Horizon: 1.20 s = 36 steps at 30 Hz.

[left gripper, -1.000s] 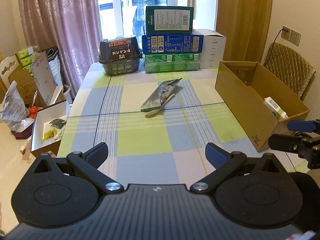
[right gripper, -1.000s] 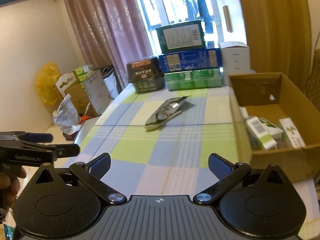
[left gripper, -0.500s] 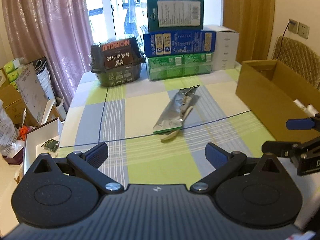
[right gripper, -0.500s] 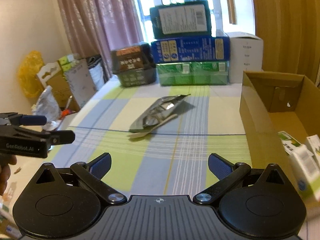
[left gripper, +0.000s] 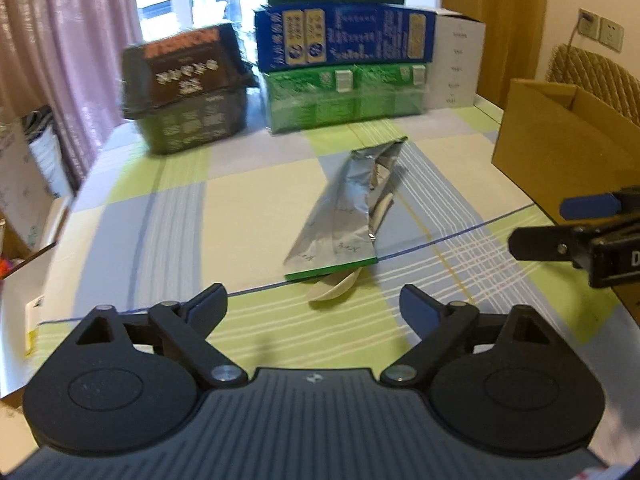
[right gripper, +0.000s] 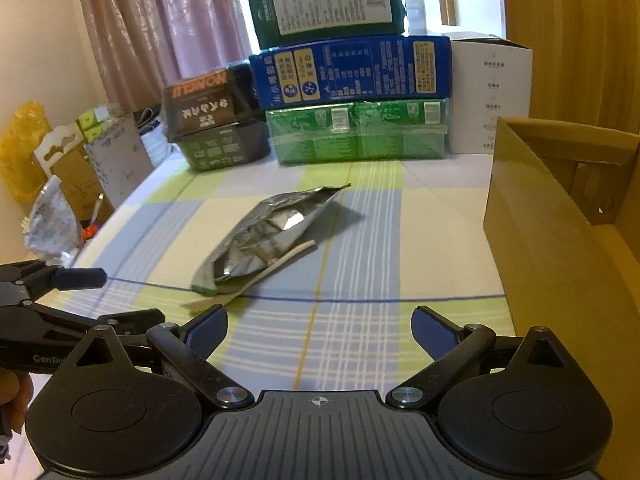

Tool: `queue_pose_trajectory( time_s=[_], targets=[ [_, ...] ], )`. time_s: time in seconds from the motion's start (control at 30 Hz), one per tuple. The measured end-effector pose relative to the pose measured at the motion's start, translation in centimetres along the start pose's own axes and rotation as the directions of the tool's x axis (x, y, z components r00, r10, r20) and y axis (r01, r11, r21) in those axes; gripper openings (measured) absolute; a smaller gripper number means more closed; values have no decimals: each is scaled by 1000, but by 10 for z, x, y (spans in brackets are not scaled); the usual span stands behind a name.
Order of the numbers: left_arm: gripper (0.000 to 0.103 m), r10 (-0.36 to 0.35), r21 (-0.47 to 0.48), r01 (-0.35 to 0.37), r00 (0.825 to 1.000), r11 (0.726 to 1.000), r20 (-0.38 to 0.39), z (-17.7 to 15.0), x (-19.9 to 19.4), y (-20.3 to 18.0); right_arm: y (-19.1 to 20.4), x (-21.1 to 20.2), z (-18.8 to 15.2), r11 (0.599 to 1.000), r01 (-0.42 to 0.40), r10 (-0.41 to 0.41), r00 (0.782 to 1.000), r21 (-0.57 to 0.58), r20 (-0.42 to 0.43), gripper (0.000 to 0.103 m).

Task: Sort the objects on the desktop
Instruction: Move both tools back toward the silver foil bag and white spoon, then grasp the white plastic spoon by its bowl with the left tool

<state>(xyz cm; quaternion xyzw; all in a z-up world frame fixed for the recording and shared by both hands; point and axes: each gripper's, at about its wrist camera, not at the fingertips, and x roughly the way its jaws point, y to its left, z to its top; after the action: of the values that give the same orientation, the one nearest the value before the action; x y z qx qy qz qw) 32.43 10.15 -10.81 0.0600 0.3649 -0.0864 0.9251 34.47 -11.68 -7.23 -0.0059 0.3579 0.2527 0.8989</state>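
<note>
the silver pouch [left gripper: 344, 220] and white spoon [left gripper: 336, 289] lie unsorted on the table [left gripper: 160, 216], outside the cardboard box [right gripper: 536, 216]; left tool [left gripper: 314, 306] and right tool [right gripper: 320, 326] gape wide, empty.

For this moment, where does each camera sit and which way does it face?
Left wrist: sits on the left tongs, facing the foil pouch and stacked boxes; the right tongs show at right.
Right wrist: sits on the right tongs, facing the same pouch; the left tongs and a hand show at left.
Shared: pouch, cardboard box, checked tablecloth.
</note>
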Motion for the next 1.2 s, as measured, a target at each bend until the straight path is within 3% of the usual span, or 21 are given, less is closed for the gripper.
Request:
queue_pose_trajectory(
  time_s=[0.07, 0.2, 0.47, 0.73, 0.93, 1.13, 1.2],
  targets=[
    [79, -19, 3, 19, 1000, 1000, -9, 0, 13, 1, -2, 10, 0, 1000, 9, -9, 1000, -14, -9, 94],
    [75, -47, 12, 48, 999, 999, -24, 1, 31, 2, -6, 24, 1, 1000, 6, -6, 1000, -14, -31, 91],
    [55, -105, -11, 104, 993, 994, -60, 2, 58, 1, -11, 26, 3, 1000, 12, -12, 999, -12, -37, 91],
    [30, -108, 2, 108, 990, 994, -96, -1, 68, -12, -11, 26, 3, 1000, 12, -13, 999, -15, -41, 91],
    [26, -109, 8, 111, 987, 994, -121, -5, 59, -25, -12, 23, 4, 1000, 20, -21, 999, -18, -33, 91],
    [26, -154, -2, 155, 980, 988, -128, -18, 42, -37, -15, 22, 5, 1000, 28, -29, 999, -13, -32, 91],
    [38, -150, -19, 149, 982, 989, -119, -19, 43, -37, -15, 22, 5, 1000, 29, -29, 999, -8, -34, 91]
  ],
)
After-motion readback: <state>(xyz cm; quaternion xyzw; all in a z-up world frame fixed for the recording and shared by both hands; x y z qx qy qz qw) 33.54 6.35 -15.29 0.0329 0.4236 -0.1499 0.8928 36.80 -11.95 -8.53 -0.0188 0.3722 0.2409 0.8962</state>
